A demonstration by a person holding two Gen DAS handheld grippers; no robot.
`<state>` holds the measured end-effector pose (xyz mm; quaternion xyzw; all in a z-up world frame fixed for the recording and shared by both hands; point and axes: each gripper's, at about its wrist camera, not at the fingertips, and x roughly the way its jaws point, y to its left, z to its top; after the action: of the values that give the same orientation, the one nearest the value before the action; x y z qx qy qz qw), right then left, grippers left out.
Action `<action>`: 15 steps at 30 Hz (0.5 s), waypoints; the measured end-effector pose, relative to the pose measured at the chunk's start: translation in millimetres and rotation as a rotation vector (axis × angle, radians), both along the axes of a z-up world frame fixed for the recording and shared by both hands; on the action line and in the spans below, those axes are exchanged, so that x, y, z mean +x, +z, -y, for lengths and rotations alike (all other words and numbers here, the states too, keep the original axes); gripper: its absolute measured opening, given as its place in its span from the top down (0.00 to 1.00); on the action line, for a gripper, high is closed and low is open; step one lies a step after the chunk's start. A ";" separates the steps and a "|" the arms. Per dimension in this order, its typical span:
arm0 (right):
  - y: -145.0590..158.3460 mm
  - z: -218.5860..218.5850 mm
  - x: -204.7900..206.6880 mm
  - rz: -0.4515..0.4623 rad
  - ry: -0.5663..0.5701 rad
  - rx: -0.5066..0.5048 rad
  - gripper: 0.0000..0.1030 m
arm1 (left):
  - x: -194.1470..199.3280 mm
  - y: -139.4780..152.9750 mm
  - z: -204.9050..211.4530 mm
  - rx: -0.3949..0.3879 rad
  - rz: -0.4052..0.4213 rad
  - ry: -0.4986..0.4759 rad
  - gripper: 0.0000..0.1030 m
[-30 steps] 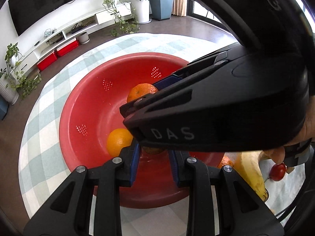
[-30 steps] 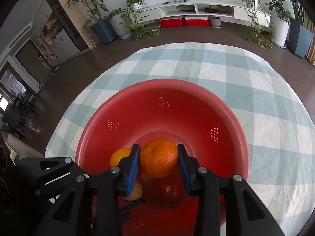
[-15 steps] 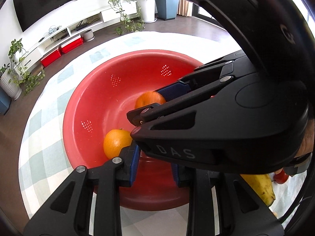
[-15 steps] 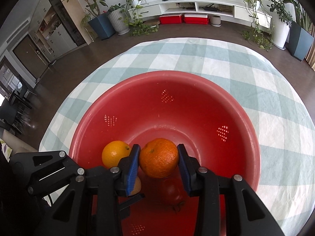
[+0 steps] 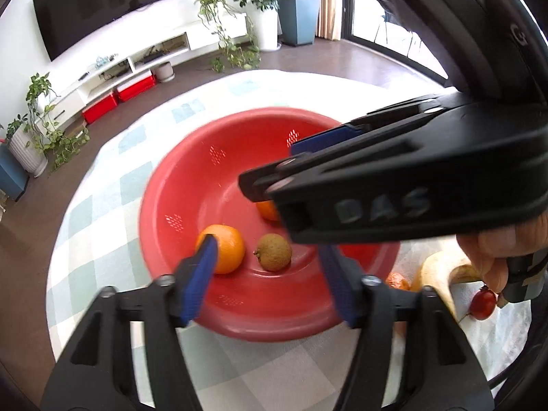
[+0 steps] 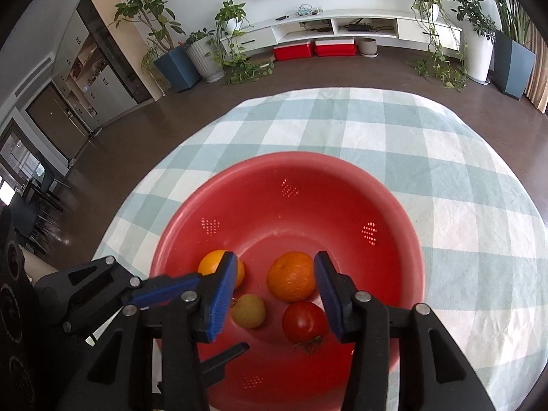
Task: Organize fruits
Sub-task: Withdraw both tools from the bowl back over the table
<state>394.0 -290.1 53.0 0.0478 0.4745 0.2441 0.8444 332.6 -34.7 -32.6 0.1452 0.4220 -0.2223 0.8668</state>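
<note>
- The right gripper (image 6: 275, 299) stood over the red bowl (image 6: 394, 202), jaws just parted, gripping nothing.
- The left gripper (image 5: 270, 282) hung likewise released.
- 2 oranges (image 6: 291, 275), 1 tomato (image 6: 303, 322) and 1 small brown fruit (image 6: 249, 311) sat at the bowl's bottom.

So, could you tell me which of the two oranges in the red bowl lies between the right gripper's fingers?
The darker orange, just above the tomato; the paler orange sits outside the right gripper, left of it.

glossy red plastic bowl (image 6: 394, 205), woven checked cloth (image 6: 445, 157), dimpled orange (image 6: 291, 275), smooth shiny tomato (image 6: 303, 322), matt blk plastic tool (image 6: 275, 299)
</note>
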 end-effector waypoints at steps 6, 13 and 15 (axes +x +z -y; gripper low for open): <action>40.3 38.2 -41.2 0.068 -0.036 0.128 0.25 | -35.6 26.9 -9.5 -0.029 0.072 -0.014 0.22; 55.5 91.2 -126.2 0.117 -0.080 0.249 0.14 | -117.8 41.6 -32.4 -0.085 0.086 0.000 0.16; 50.0 103.5 -157.4 0.123 -0.106 0.280 0.11 | -141.2 40.1 -38.9 -0.121 0.072 0.006 0.15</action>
<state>236.7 -393.6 103.0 0.1750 0.3799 0.2655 0.8687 191.4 4.2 7.5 0.0992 0.3766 -0.2396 0.8893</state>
